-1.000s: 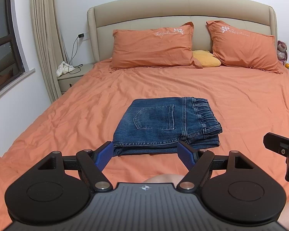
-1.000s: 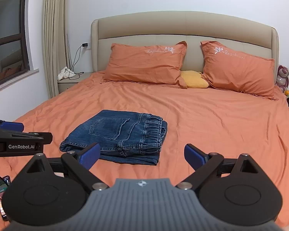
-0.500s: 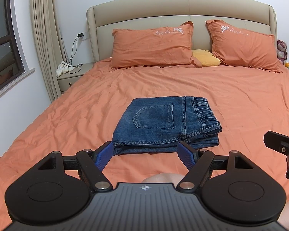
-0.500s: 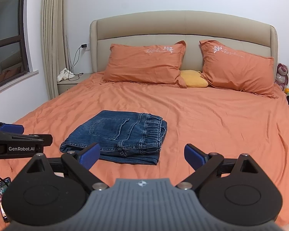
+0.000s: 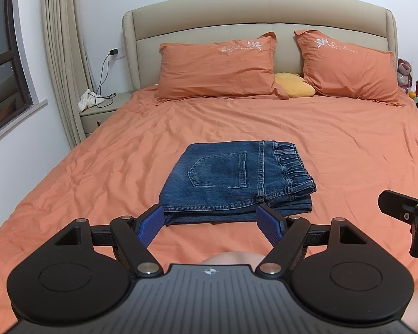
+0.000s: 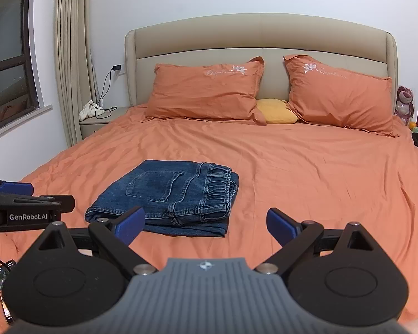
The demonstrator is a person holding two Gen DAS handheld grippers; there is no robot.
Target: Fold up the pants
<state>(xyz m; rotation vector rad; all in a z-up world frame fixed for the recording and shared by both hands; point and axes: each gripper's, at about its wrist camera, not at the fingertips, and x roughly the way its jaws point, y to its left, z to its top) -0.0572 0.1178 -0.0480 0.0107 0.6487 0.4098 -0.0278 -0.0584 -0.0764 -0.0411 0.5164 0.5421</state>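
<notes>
A pair of blue jeans (image 5: 237, 183) lies folded into a compact stack on the orange bedsheet (image 5: 348, 153), back pocket up, waistband to the right. My left gripper (image 5: 213, 221) hovers just short of the stack's near edge, open, blue pads empty. In the right wrist view the jeans (image 6: 167, 197) lie ahead and to the left. My right gripper (image 6: 206, 222) is open and empty, a little nearer than the stack and to its right. Each gripper shows at the edge of the other's view.
Two orange pillows (image 5: 217, 69) and a yellow cushion (image 5: 292, 87) lean on the beige headboard (image 5: 259, 8). A nightstand (image 5: 103, 111) with a white cloth and cable stands at left by the curtain. A phone (image 6: 4, 275) lies at lower left.
</notes>
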